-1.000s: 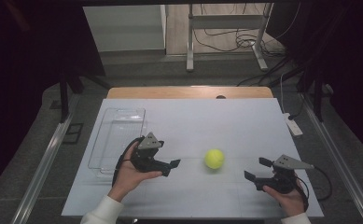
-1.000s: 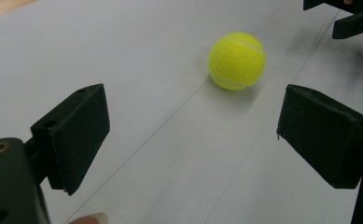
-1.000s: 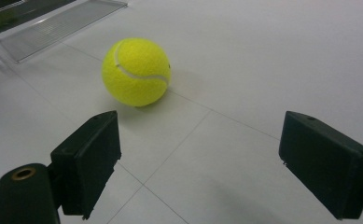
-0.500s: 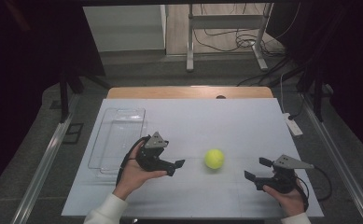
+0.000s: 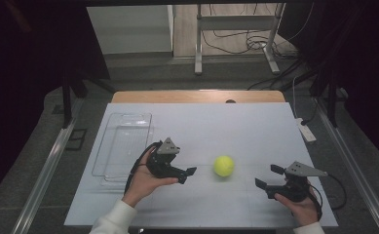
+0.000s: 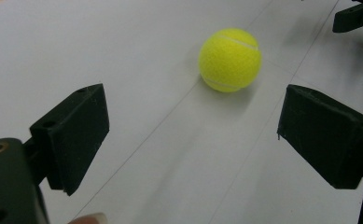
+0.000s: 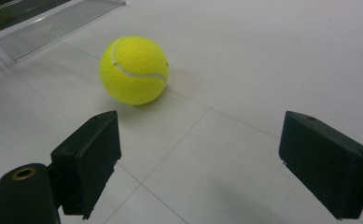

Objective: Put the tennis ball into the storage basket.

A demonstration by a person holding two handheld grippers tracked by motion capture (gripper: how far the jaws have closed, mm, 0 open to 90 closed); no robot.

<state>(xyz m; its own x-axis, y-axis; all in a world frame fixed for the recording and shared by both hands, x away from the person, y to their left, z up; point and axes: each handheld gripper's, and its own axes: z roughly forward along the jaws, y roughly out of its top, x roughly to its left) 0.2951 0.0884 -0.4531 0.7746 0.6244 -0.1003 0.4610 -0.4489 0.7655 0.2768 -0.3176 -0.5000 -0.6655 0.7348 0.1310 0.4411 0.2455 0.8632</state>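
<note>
Clear plastic tray [image 5: 123,146] lies at the left of the white table [image 5: 236,126], and just right of it the left tool [image 5: 187,175] hovers with its jaws spread wide and nothing between them. Right of that tool, a yellow tennis ball [image 5: 224,165] rests on the table between both tools, apart from each. At the near right, the right tool [image 5: 267,178] points left toward the ball, its jaws also wide and empty.

One yellow tennis ball [image 5: 224,165] lies on one white table [image 5: 236,126]. One clear plastic tray [image 5: 123,146] sits at the table's left side. Two tools: the left tool [image 5: 187,175] and the right tool [image 5: 269,176], each with two black jaws spread apart.
</note>
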